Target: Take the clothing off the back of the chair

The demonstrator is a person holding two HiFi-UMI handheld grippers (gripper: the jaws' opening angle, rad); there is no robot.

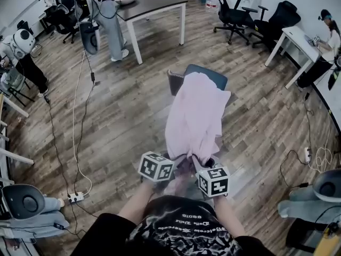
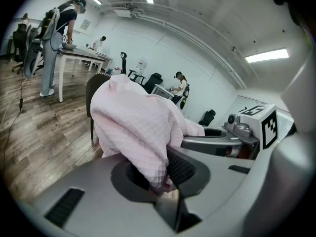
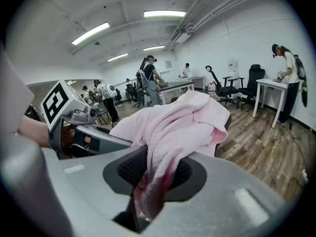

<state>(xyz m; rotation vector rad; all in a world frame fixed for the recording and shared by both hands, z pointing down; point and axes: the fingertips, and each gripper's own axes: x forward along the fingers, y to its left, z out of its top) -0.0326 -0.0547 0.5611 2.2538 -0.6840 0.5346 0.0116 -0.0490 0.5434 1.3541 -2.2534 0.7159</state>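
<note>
1. The left claw (image 2: 160,181) and right claw (image 3: 148,191) each clamp nearly closed on the near edge of the pink clothing (image 1: 194,116).
2. Its far end drapes over the chair (image 1: 210,74) back; paired grips likely keep it spread.

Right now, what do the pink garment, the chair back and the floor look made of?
Pink garment: soft matte fabric, possibly cotton. A fine waffle grid shows and it drapes in folds.
Chair back: dark, smooth and matte. Could be plastic or upholstery, can't tell.
Floor: wood-look planks with grain and a slight sheen. Whether it's real wood or laminate is open.
</note>
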